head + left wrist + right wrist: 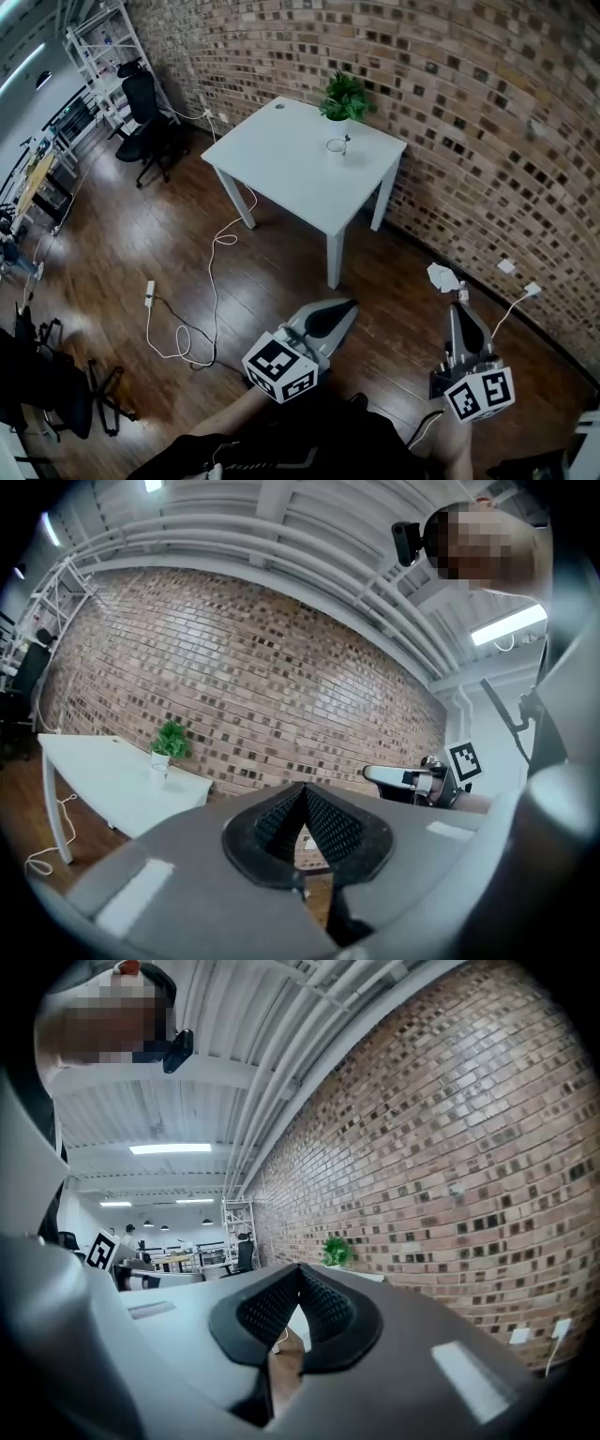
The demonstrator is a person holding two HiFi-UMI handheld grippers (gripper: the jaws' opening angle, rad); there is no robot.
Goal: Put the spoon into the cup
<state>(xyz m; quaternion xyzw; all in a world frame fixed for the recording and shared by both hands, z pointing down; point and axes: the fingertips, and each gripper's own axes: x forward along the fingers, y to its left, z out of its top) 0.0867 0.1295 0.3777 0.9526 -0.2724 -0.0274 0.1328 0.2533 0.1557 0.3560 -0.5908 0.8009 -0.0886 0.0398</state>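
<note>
Head view: the white desk [281, 164] stands in the upper middle of the frame against the brick wall [487, 112], well apart from the person at the bottom edge. On its far right corner a potted plant [344, 97] stands, with the clear cup [336, 146] just in front of it. A thin dark stem, which I take for the spoon [347, 140], seems to rise from the cup's rim, though it is too small to be sure. A white cable [214, 281] trails over the wooden floor [122, 244] below the desk. At lower centre the left claw [348, 306] has its jaws pressed together with nothing between them. At lower right the right claw [457, 310] is likewise closed and empty.

Left gripper view: the left claw [303, 789] shows its ribbed pads meeting at the tip and gripping nothing. The desk [103, 782], plant [170, 740] and cup [158, 772] sit small at middle left.

Right gripper view: the right claw [300, 1269] is closed tight, bare pad on pad. Only the plant [335, 1251] and a sliver of desk [371, 1276] show at centre, just past the pads.

Judgement: neither claw carries the spoon, and it appears to stand in the cup, so the placing looks finished. If it is in fact beside the cup, the next move calls for walking up to the desk, spreading one claw and pinching the handle
</note>
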